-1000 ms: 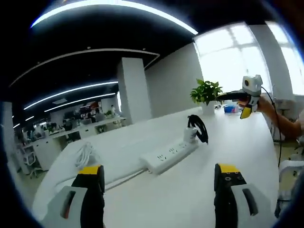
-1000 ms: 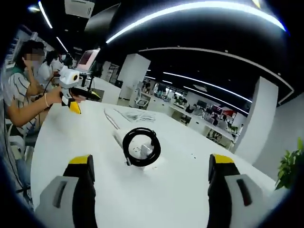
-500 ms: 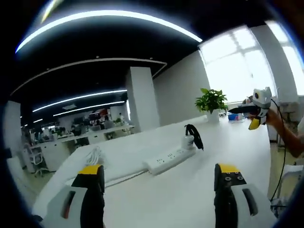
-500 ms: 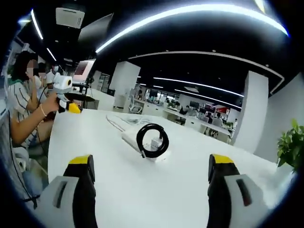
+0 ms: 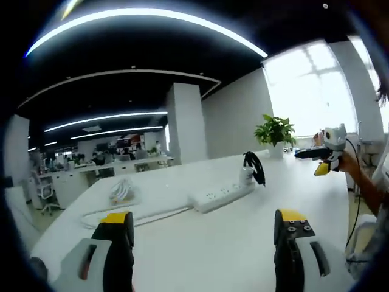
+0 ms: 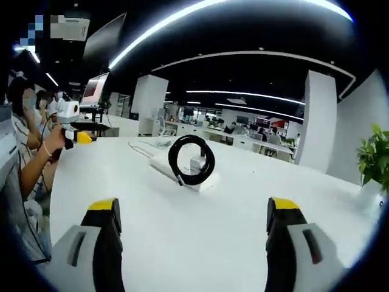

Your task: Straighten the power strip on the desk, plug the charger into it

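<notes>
Apparently nothing is done yet: the power strip [image 5: 222, 196] lies slantwise mid-tabletop [image 5: 231, 249], the charger [image 6: 196, 165] with its coiled black cable [image 6: 191, 160] resting at its end. Left hand-held gripper [image 5: 203, 228] and right hand-held gripper [image 6: 196, 216] hover wide open, empty.

A white power strip [image 5: 223, 198] is laid on the white surface [image 5: 243, 243], a charger [image 5: 246, 176] with looped black cable at one end, a coiled white cord [image 5: 121, 191] nearby.
</notes>
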{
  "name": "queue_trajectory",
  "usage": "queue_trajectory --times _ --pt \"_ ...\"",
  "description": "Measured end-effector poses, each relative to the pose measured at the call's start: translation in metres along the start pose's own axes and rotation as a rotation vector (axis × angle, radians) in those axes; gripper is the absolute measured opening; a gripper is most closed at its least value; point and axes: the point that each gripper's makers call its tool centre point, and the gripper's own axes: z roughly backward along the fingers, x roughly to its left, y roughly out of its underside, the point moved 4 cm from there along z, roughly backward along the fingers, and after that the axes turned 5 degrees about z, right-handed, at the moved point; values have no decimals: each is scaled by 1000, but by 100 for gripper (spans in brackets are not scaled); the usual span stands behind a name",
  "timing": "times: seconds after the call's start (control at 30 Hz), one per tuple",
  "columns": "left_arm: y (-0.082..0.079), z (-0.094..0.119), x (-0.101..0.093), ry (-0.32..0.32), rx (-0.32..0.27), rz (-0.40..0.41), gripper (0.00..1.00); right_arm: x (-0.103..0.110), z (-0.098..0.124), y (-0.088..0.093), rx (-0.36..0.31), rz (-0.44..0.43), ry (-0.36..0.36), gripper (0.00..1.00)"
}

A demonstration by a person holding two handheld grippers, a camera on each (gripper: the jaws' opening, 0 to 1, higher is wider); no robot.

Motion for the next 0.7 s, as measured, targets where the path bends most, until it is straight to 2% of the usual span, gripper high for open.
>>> queue_trajectory --times 0.17,0.3,0.43,0.57,0.7 --pt "11 29 -2 -88 48 27 98 8 24 17 78 -73 19 100" --pt "18 43 -9 -106 78 40 98 10 38 23 90 -100 45 100" --pt "21 57 -22 -95 62 57 98 19 52 20 71 -111 45 100" --pt "26 66 -30 -97 46 79 98 25 56 21 73 -101 35 99" --pt "35 72 -32 -122 78 74 98 29 58 25 84 -89 31 99"
